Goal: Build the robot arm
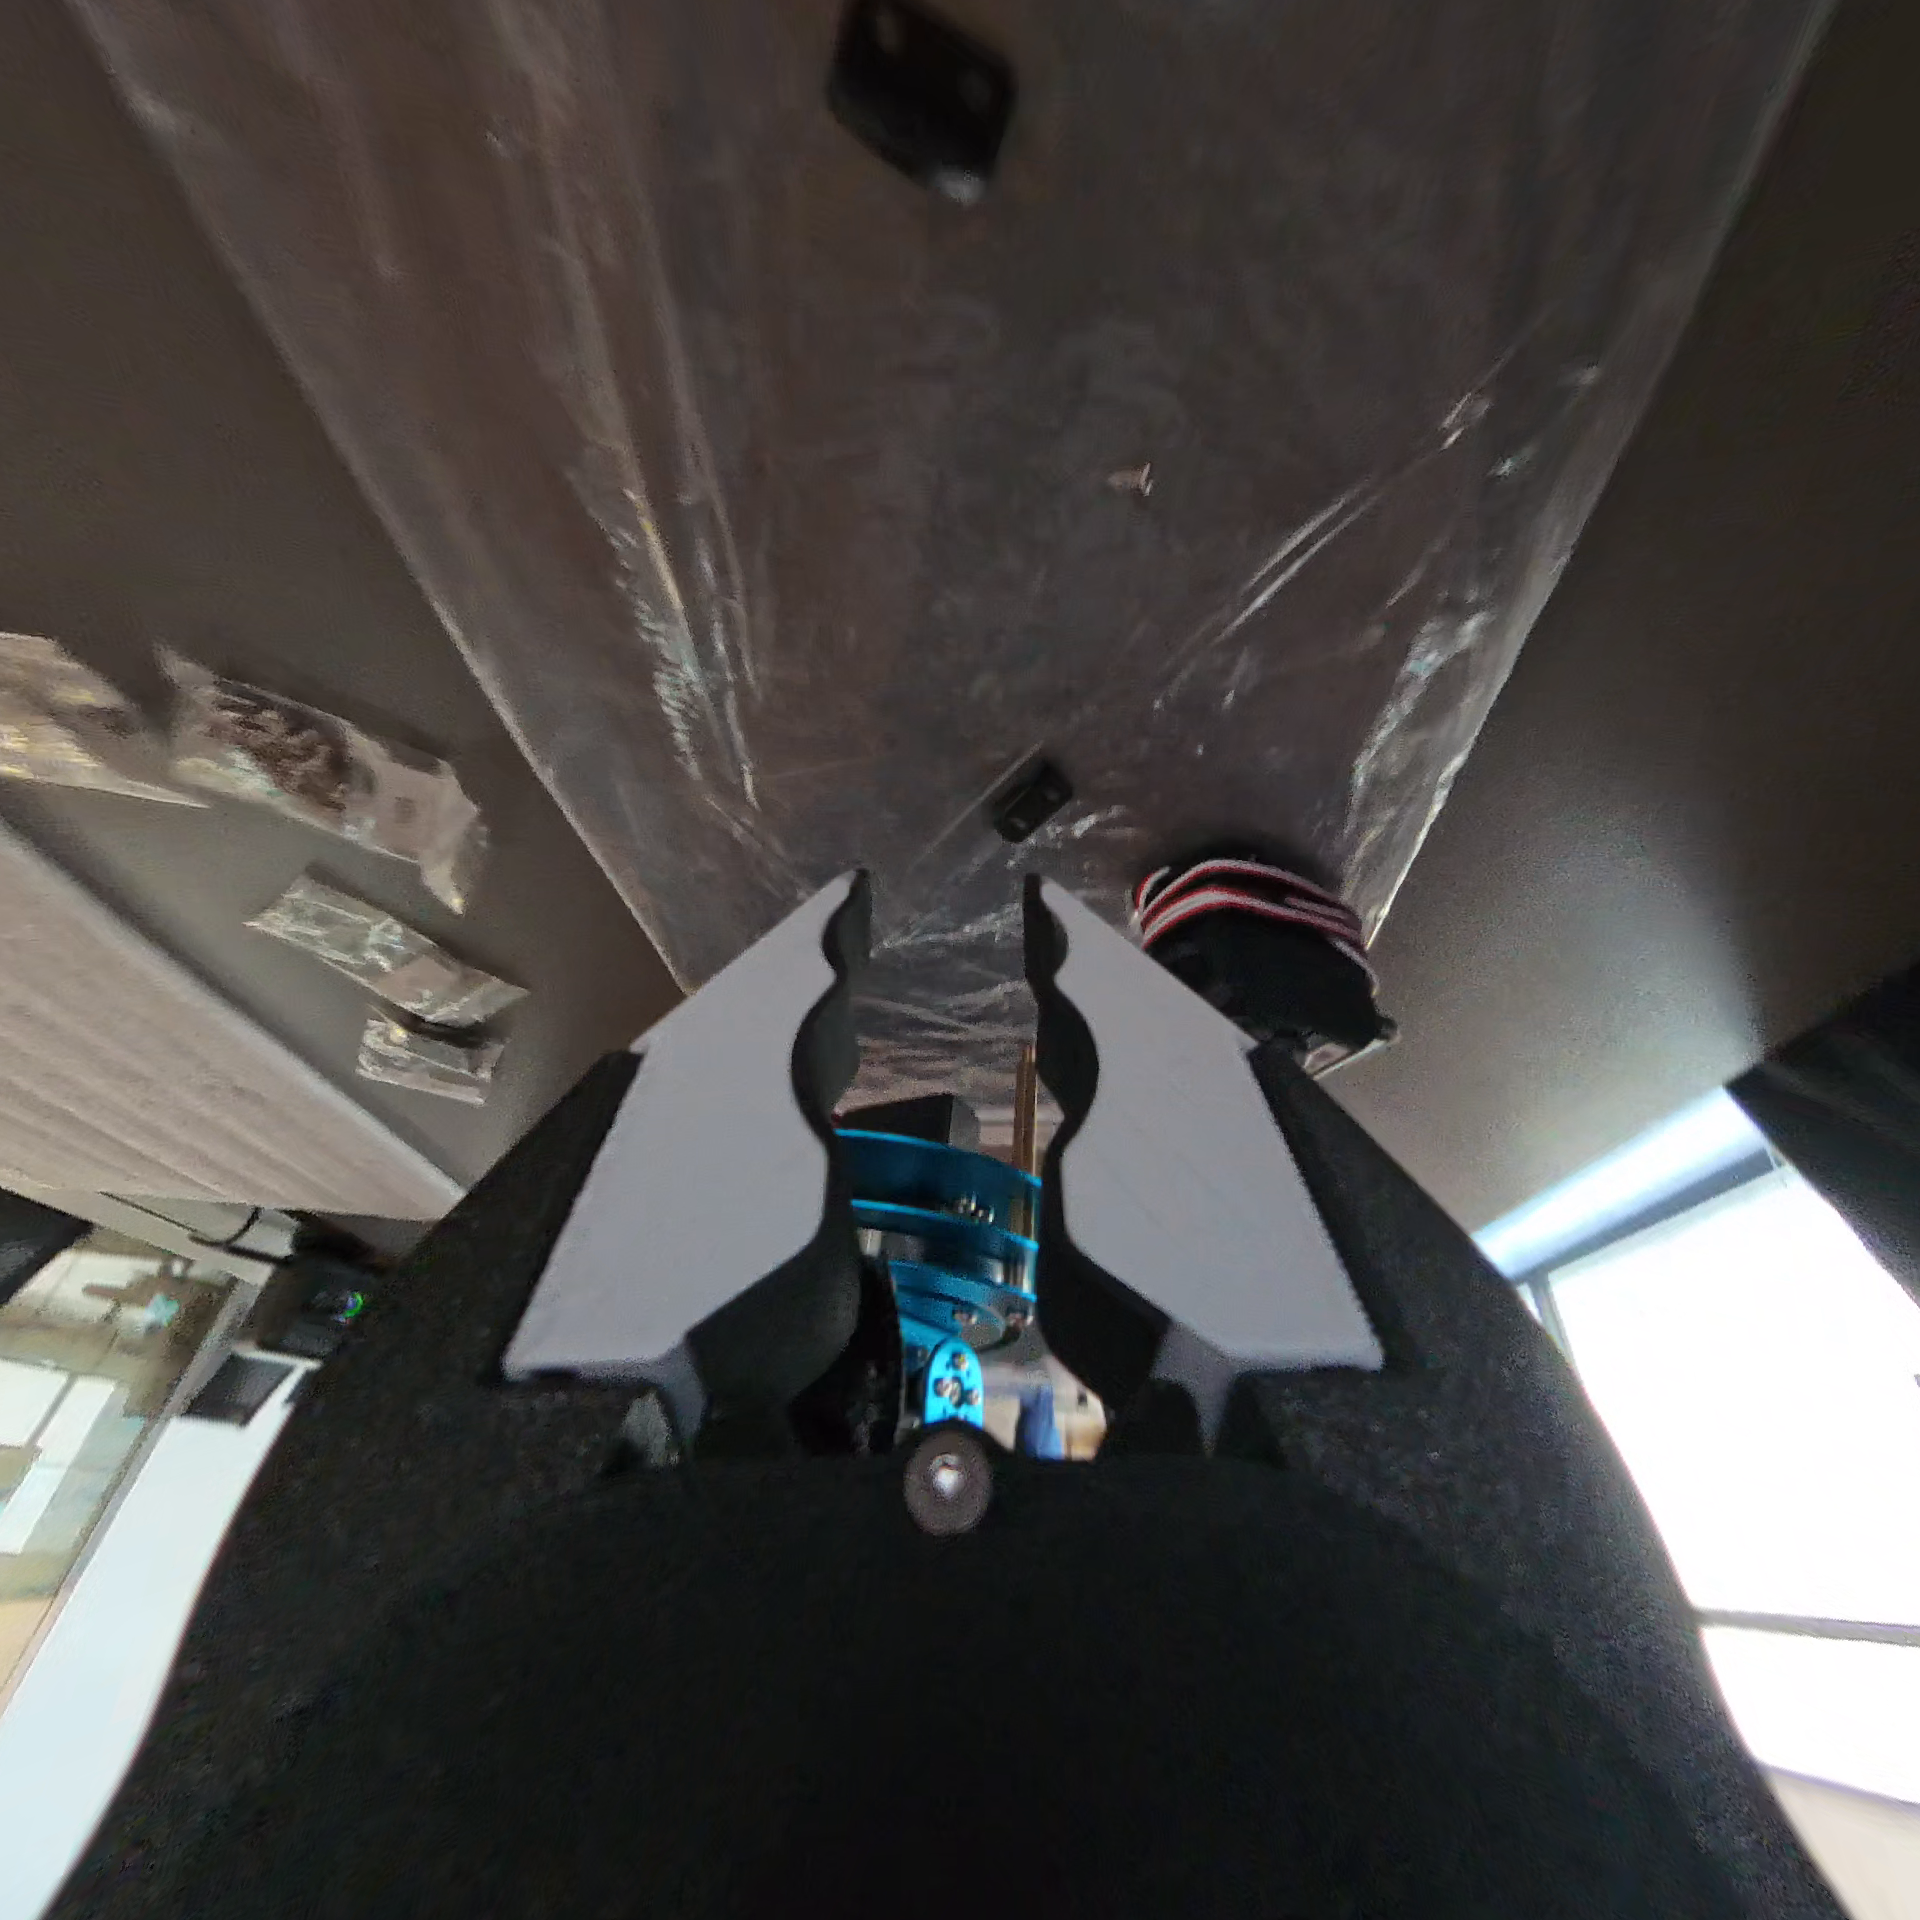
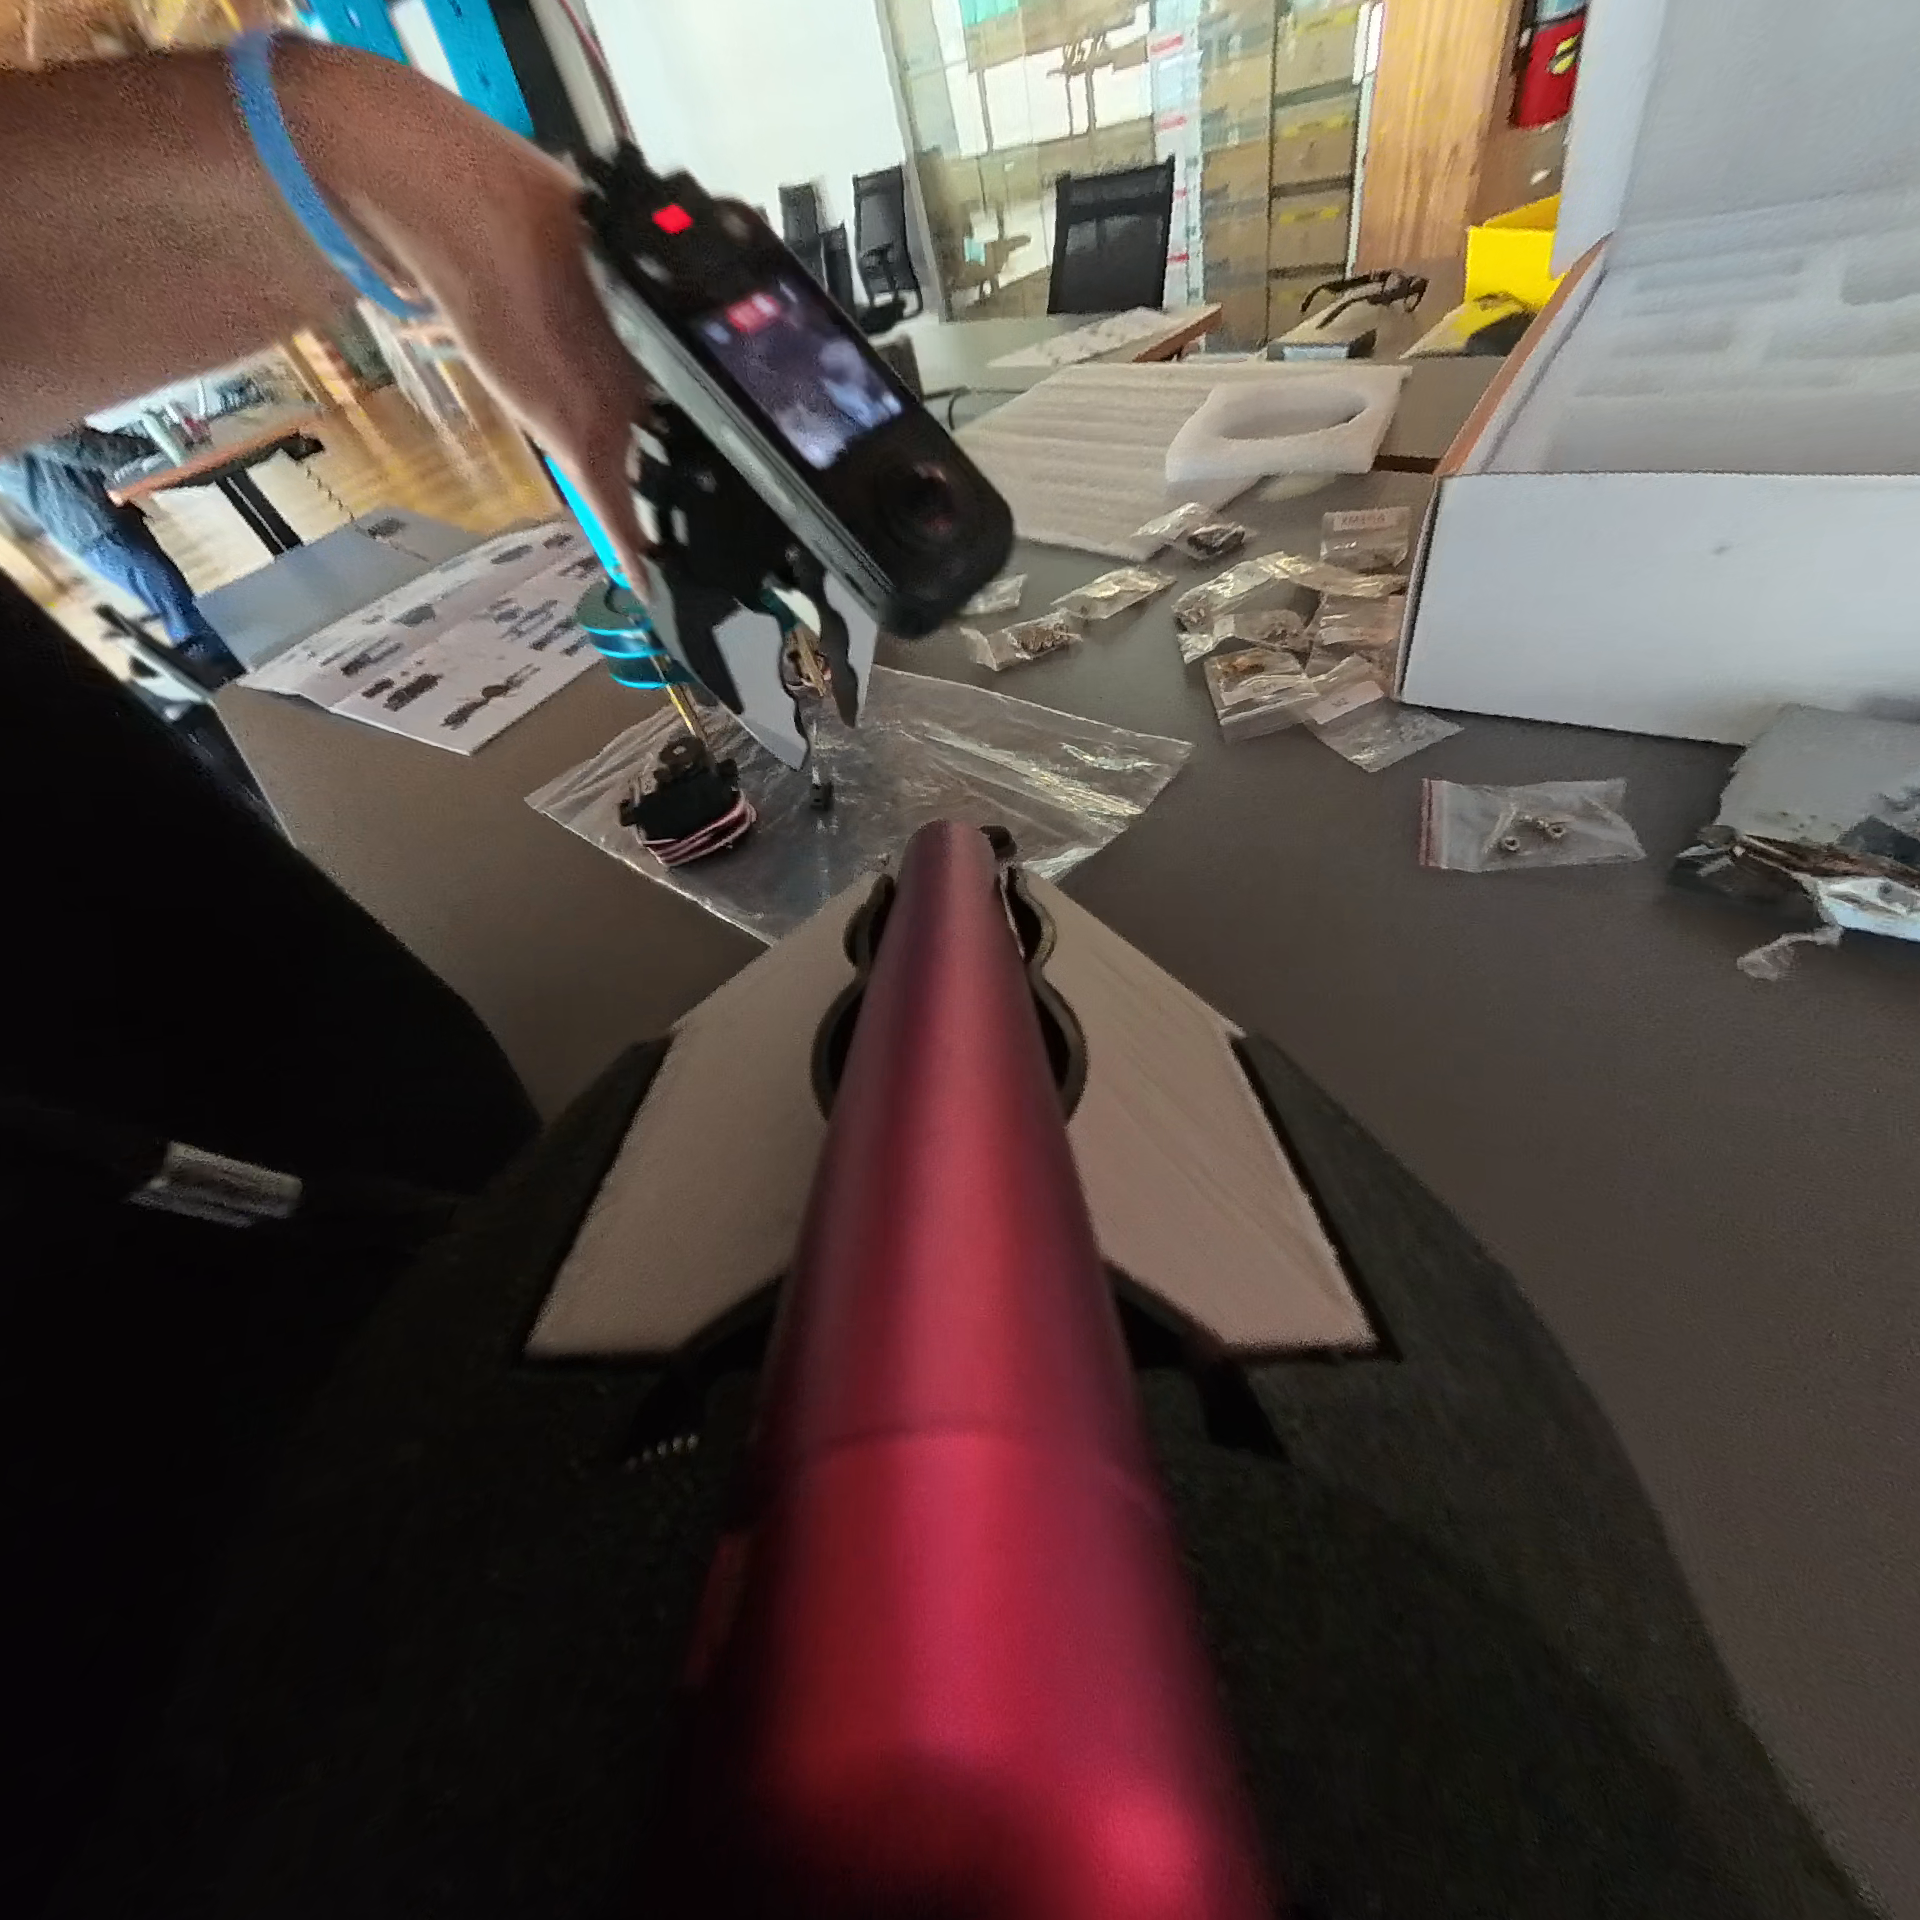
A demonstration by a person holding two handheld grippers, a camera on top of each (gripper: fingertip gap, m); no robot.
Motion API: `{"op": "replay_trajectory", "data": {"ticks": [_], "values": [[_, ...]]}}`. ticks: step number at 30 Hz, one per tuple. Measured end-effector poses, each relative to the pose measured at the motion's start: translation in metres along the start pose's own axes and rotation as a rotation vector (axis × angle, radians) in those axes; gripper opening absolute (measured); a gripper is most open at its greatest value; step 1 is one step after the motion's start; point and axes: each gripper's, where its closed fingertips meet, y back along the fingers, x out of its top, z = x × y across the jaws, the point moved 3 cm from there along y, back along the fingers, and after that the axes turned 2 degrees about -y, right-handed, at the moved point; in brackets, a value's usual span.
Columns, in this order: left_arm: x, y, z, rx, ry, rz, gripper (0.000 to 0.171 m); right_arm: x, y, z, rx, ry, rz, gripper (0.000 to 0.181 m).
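Two hand-held grippers are working over a grey table (image 2: 1455, 1091) strewn with small parts bags. In the right wrist view, the right gripper (image 2: 951, 894) is clamping a red metal tool handle (image 2: 956, 1195) that is running forward between its white fingers, with the tip pointing at a clear plastic bag (image 2: 987, 769) lying flat on the table. Far to the left, the left gripper (image 2: 821, 717) is being held by a person's hand (image 2: 520, 343) and is tilting down over the same bag. A blue metal assembly (image 2: 623, 644) is sitting back in its jaws; a brass-coloured rod is sticking out of it toward the bag.

From the left wrist view, the left gripper (image 1: 945, 894) is showing a narrow gap between its fingertips, while the blue metal assembly (image 1: 935, 1205) is sitting deeper between the fingers; I cannot tell how firmly it is being gripped. Just right of the fingertips, a black servo (image 1: 1268, 966) wrapped in red, white and black wire is resting on the clear plastic bag (image 1: 883, 520). A small black part (image 1: 1029, 798) is lying on the bag just beyond the fingertips.

Far right on the table, an open white box (image 2: 1662, 592) is standing beside scattered small parts bags (image 2: 1278, 644), and a printed sheet (image 2: 447, 644) is lying at the far left.
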Motion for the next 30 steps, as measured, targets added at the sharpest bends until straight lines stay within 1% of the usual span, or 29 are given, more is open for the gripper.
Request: {"op": "replay_trajectory", "data": {"ticks": [2,5,6,8,10,12,19,21,24,26,30], "values": [[-0.008,-0.007,-0.001,-0.05,-0.03,-0.102,0.029,-0.001,0.009,-0.004,-0.01,-0.02,0.029,0.022],[-0.01,-0.012,0.0,-0.081,-0.08,-0.144,0.029,-0.004,0.02,-0.01,-0.048,-0.031,0.049,0.022],[-0.008,-0.011,-0.002,-0.066,-0.107,-0.143,0.029,-0.005,0.022,-0.012,-0.06,-0.034,0.05,0.022],[0.001,-0.011,0.002,-0.093,-0.153,-0.096,0.026,-0.007,0.026,-0.016,-0.079,-0.041,0.056,0.022],[0.002,-0.013,-0.001,-0.086,-0.166,-0.098,0.026,-0.007,0.028,-0.021,-0.088,-0.05,0.066,0.022],[0.006,-0.015,-0.003,-0.073,-0.192,-0.061,0.021,-0.007,0.028,-0.025,-0.093,-0.052,0.068,0.022],[0.002,-0.017,0.003,-0.123,-0.192,-0.047,0.02,-0.007,0.024,-0.033,-0.106,-0.046,0.056,0.022],[0.004,-0.015,0.008,-0.139,-0.211,-0.023,0.02,-0.007,0.02,-0.034,-0.102,-0.048,0.055,0.022],[0.002,-0.012,0.002,-0.088,-0.207,-0.02,0.021,-0.008,0.014,-0.035,-0.104,-0.033,0.035,0.022],[0.004,-0.014,0.002,-0.111,-0.176,-0.004,0.02,-0.006,0.01,-0.037,-0.098,-0.023,0.03,0.022],[0.004,-0.017,0.004,-0.099,-0.227,0.007,0.018,-0.002,0.006,-0.041,-0.083,-0.018,0.032,0.022]]}}
